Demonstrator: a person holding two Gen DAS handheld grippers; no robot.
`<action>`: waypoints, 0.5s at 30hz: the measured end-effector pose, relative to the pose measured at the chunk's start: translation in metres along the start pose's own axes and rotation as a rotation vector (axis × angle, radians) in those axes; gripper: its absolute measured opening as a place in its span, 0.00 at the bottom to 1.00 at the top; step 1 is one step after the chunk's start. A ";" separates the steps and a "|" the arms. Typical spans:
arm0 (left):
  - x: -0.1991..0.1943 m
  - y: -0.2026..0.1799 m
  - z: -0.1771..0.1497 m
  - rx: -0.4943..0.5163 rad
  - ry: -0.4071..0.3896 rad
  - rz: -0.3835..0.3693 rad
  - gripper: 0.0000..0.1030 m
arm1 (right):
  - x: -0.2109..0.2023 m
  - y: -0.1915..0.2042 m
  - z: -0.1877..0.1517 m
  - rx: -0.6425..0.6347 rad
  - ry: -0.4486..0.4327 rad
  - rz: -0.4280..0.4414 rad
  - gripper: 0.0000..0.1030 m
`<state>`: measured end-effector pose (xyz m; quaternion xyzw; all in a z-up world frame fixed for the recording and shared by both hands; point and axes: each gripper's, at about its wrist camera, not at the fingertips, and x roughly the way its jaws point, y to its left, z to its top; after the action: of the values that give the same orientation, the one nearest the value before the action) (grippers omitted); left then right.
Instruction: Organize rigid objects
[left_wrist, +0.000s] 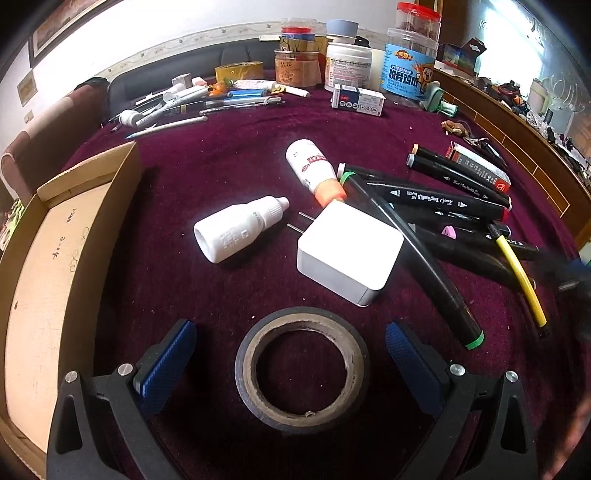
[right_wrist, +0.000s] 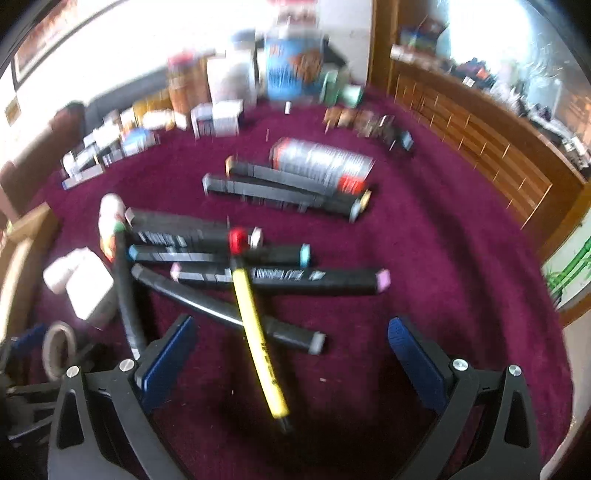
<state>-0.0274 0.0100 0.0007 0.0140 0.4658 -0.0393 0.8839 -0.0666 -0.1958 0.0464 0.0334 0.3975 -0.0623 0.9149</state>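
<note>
A dark red cloth covers the tabletop (left_wrist: 240, 147) in front of me. At its left edge sits an open cardboard box (left_wrist: 48, 266), its bare floor showing. To the right lies a loose heap of black art markers (left_wrist: 436, 195), crossing one another, with a yellow pen (right_wrist: 258, 343) laid over them; in my right wrist view that pen points toward me and ends between my right fingers. Near the middle rests a white square charger (left_wrist: 347, 254) with its two prongs pointing away from me, and one green-capped marker (left_wrist: 424, 266) leans across its right side. Just left of the charger lies a white dropper bottle (left_wrist: 236, 229) on its side, and beyond it a white bottle with an orange neck (left_wrist: 314, 170), also lying down. A roll of black tape (left_wrist: 301, 369) lies flat directly between the blue pads of my left gripper (left_wrist: 291, 339), whose fingers are spread wide on either side of it without touching. My right gripper (right_wrist: 291, 336) is likewise spread wide, holding nothing; that view is blurred.
</note>
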 end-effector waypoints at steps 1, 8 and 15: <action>0.000 0.000 0.000 0.000 0.000 0.000 0.99 | -0.012 -0.001 0.001 -0.002 -0.041 -0.003 1.00; -0.002 0.002 -0.001 0.001 0.009 -0.017 0.99 | -0.053 0.002 0.009 -0.033 -0.152 0.060 1.00; -0.039 0.029 0.007 -0.079 -0.013 -0.195 0.99 | -0.034 -0.004 -0.001 -0.024 -0.071 0.084 1.00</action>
<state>-0.0406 0.0408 0.0364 -0.0666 0.4605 -0.1070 0.8787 -0.0905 -0.1969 0.0702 0.0370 0.3637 -0.0200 0.9305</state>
